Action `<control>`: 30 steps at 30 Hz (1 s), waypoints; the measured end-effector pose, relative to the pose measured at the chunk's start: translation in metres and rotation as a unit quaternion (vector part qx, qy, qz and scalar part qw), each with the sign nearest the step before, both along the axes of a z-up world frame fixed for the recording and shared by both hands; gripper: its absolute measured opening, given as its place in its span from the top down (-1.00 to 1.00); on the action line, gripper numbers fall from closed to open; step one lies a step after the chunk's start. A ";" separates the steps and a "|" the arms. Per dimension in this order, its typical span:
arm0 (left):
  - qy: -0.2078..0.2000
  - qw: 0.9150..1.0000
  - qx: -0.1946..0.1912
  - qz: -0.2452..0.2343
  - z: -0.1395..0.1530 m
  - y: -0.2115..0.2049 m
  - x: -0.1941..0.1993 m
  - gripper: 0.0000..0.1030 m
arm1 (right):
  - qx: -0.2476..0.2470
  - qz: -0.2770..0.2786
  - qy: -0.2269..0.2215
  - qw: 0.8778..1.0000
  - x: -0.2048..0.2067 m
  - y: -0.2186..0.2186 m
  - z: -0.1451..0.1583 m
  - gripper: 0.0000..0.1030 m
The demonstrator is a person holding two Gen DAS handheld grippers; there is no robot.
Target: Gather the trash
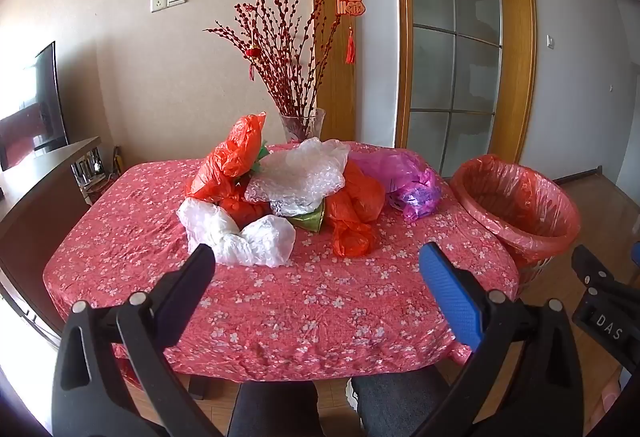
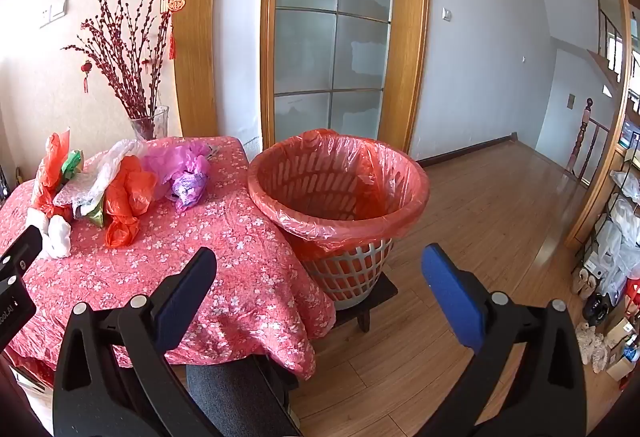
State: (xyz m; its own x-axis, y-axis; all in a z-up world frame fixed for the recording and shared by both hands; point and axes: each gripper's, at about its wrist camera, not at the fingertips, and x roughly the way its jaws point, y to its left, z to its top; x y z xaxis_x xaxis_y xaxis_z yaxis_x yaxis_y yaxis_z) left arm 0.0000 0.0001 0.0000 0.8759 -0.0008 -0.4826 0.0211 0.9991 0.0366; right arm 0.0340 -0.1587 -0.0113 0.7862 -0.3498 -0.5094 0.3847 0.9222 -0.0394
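A heap of crumpled plastic bags (image 1: 288, 193), coloured orange, white, clear and purple, occupies the frame centre on the floral tablecloth (image 1: 280, 301). The lined basket (image 2: 340, 197) stands at right. Left gripper (image 1: 316, 269) and right gripper (image 2: 318, 269): jaws spread, holding nothing.

Crinkled glossy plastic bags (image 1: 280, 193) on wrinkled floral cloth (image 1: 280, 301); glossy wood floor (image 2: 480, 221)
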 end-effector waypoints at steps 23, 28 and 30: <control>0.003 1.000 -0.001 0.000 0.000 0.000 0.000 -0.92 | -0.001 0.000 0.001 1.000 0.002 -0.001 0.000 -0.97; 0.002 1.000 -0.001 0.001 0.000 -0.001 -0.002 -0.92 | -0.001 0.001 0.001 1.000 0.002 -0.001 0.000 -0.97; 0.003 1.000 -0.001 0.000 0.000 0.000 0.000 -0.92 | -0.001 0.001 0.001 1.000 0.002 -0.001 0.000 -0.97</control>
